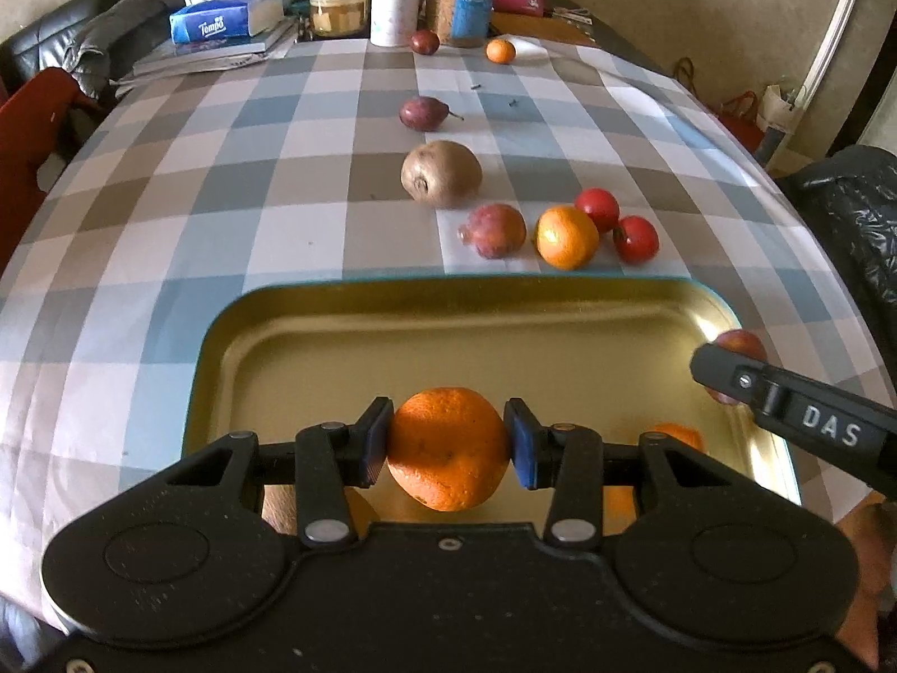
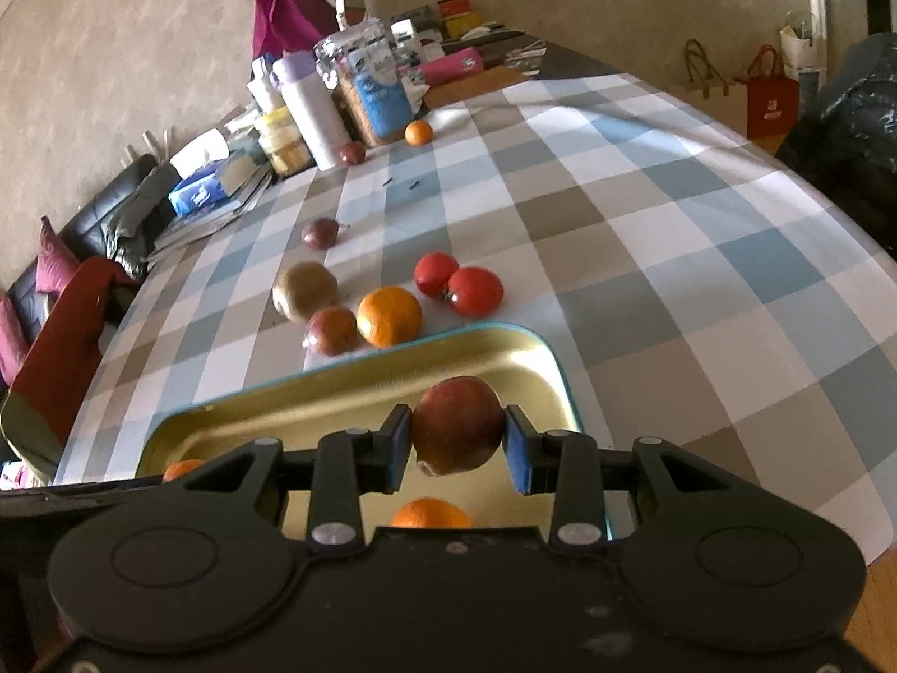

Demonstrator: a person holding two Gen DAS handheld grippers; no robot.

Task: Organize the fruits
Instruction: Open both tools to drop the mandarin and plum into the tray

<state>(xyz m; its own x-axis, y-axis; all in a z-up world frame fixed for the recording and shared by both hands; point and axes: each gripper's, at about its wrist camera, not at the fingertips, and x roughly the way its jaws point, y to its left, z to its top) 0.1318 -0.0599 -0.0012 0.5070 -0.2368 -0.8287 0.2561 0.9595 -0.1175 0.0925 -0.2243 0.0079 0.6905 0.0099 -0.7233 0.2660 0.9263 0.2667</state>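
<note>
A table under a checked cloth [image 1: 235, 213] fills both views. On it, at the six o'clock side of each picture, lies a gold metal tray [image 1: 504, 325] with a teal rim, its far edge just short of a cluster of fruit.

Beyond the tray at twelve o'clock in the left wrist view sits a brown kiwi [image 1: 441, 173], and nearer the tray a row of a reddish passion fruit [image 1: 494, 230], a loose orange [image 1: 566, 237] and two tomatoes [image 1: 615, 224] touching each other. Further out at twelve lie a purple fruit with a stem [image 1: 423, 112], then another dark fruit [image 1: 424, 42] and a small orange [image 1: 500, 50] near the bottles and boxes at the table's far end.

The left gripper [image 1: 448, 446] hangs over the tray, its blue pads pinching a mandarin [image 1: 448, 448] from both sides. The right gripper [image 2: 458, 437] is above the tray's right end, at three o'clock in the left view, its pads clamped on a red-brown fruit [image 2: 457, 426].

Inside the tray, an orange [image 2: 430, 513] shows at six o'clock in the right wrist view, partly hidden by the gripper body. Another bit of orange [image 2: 180, 468] shows at the tray's eight o'clock corner.
</note>
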